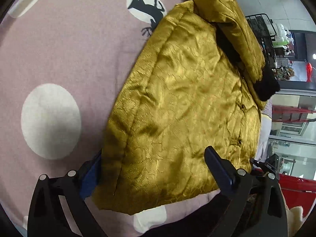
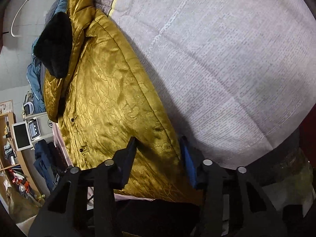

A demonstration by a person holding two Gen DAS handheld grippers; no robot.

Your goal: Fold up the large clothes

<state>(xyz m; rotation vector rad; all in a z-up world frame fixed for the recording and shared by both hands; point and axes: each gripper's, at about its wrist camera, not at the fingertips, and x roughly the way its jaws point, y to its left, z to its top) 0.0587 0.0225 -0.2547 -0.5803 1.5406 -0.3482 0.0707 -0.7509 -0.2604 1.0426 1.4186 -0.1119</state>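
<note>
A shiny gold quilted jacket (image 1: 177, 98) with a black fur collar (image 1: 266, 86) lies on a bed. My left gripper (image 1: 156, 164) is open, its jaws either side of the jacket's near hem, one finger (image 1: 219, 165) lying on top and the blue-padded one at the jacket's edge. In the right wrist view the jacket (image 2: 110, 90) fills the left half, with the collar (image 2: 55, 43) at far left. My right gripper (image 2: 158, 154) is open around the near hem, one finger (image 2: 126, 162) on top of the fabric.
A pink sheet (image 1: 69, 59) with white dots and a deer print covers the bed on the left gripper's side. A pale grey quilted cover (image 2: 227, 59) lies on the right gripper's side. Shelves, a tablet (image 2: 20, 136) and blue clothes stand beyond the bed.
</note>
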